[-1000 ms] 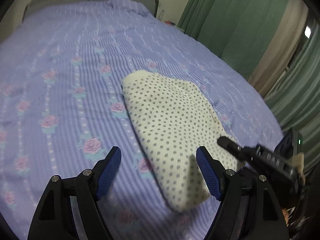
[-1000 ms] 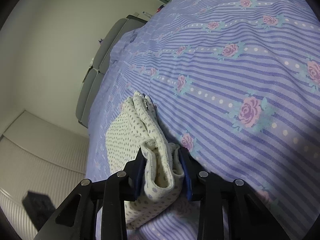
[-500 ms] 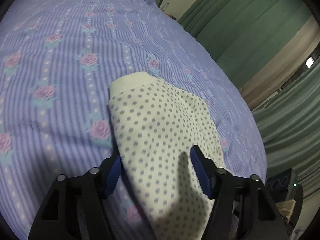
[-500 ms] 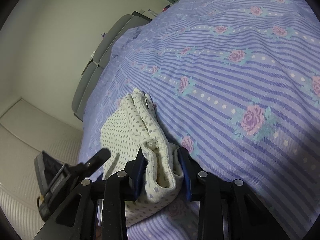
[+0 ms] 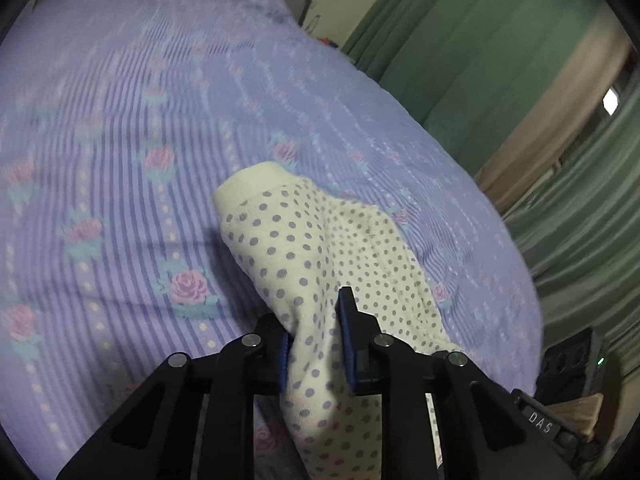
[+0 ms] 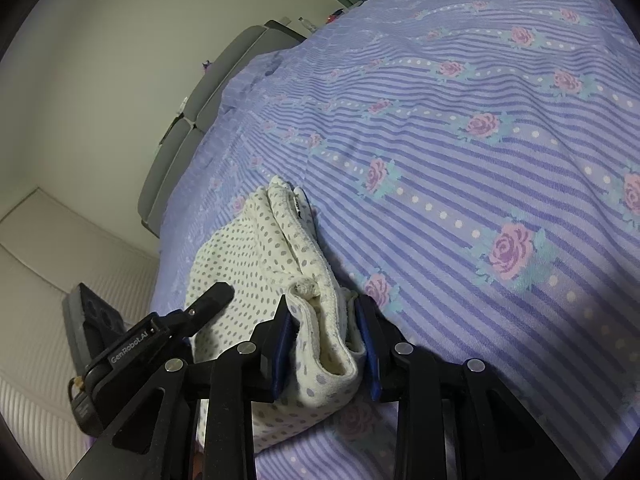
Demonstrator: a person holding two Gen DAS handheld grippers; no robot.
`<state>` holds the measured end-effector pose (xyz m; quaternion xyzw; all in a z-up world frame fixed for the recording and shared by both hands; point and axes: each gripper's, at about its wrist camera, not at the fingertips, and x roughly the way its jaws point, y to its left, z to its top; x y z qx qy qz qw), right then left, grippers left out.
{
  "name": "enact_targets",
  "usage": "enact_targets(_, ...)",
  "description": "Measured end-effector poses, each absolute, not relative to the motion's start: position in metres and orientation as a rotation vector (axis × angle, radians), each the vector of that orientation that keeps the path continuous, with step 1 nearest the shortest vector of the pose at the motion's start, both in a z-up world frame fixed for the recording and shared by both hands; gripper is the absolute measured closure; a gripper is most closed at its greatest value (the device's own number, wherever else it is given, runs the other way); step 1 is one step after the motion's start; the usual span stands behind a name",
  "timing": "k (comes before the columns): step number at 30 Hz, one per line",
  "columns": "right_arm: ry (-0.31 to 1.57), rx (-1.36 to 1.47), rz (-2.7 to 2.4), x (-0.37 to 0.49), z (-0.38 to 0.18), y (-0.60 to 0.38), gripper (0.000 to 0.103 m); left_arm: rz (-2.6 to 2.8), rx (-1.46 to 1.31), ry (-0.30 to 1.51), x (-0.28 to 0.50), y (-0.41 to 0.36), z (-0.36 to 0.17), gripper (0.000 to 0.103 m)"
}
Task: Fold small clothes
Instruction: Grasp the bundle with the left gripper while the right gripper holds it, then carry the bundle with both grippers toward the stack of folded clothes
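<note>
A small cream garment with grey polka dots (image 5: 320,248) lies folded on the purple striped bedsheet (image 5: 120,140). My left gripper (image 5: 316,332) is shut on its near edge, the cloth bunched between the blue pads and lifted a little. In the right wrist view the same garment (image 6: 256,256) shows with its layered edge pinched in my right gripper (image 6: 324,344), which is shut on it. The left gripper's black finger (image 6: 208,304) shows at that view's lower left, over the garment.
The rose-patterned sheet (image 6: 480,140) covers the whole bed. A grey headboard (image 6: 192,116) stands at the far end by a pale wall. Green curtains (image 5: 460,60) hang along the bed's right side. A black device (image 5: 572,364) sits off the bed's edge.
My left gripper moved in over the garment's near edge and closed on it. The right gripper stayed shut on the other edge; the cloth has lifted slightly.
</note>
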<state>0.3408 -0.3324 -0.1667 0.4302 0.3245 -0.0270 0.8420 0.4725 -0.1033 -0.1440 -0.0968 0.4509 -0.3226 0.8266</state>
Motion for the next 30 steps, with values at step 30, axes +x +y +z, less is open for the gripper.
enact_targets(30,0.494,0.626,0.162,0.23,-0.009,-0.243,0.075,-0.524,0.079,0.54,0.283,-0.007,0.041,0.084)
